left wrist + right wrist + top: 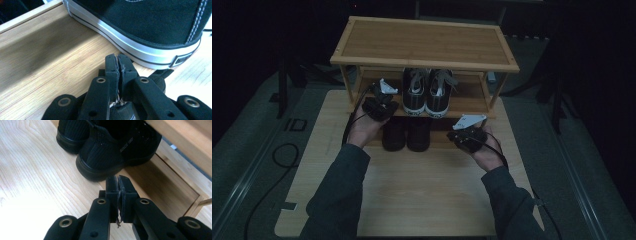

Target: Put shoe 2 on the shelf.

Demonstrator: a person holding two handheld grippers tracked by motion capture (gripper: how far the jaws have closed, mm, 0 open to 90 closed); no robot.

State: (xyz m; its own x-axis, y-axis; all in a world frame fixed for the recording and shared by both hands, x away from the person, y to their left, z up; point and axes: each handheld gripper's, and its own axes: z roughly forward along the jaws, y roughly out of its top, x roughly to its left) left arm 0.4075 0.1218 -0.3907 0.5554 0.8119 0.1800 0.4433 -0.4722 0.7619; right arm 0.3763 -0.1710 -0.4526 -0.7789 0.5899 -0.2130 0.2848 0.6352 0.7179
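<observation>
— What is seen from the high view?

— A wooden shoe rack is seen standing at the far end of a pale desk. A pair of black-and-white sneakers is set on the middle shelf, heels toward the person, and a pair of black shoes is placed below, at desk level. The left tool is held at the front edge of the middle shelf, just left of the sneakers. The right tool is held lower, just right of the black shoes. Both forearms are covered by dark sleeves.

— And from the left gripper view?

— The left tool is shown clenched, its jaws pressed together with nothing gripped between them. It is pointed over the wooden shelf toward the white-banded sole of a sneaker. The tips are seen just short of the heel end of that sole; whether it is touched cannot be told.

— What is shown in the right gripper view?

— The right tool is likewise clenched and empty, pad against pad. It is aimed at the heel of the nearer black shoe, which is stood on the desk with its toe tucked under the rack. The second black shoe is seen just beside it, farther off. The rack's lower frame is visible at the right. The tips are held near the heel, apart from it.
</observation>
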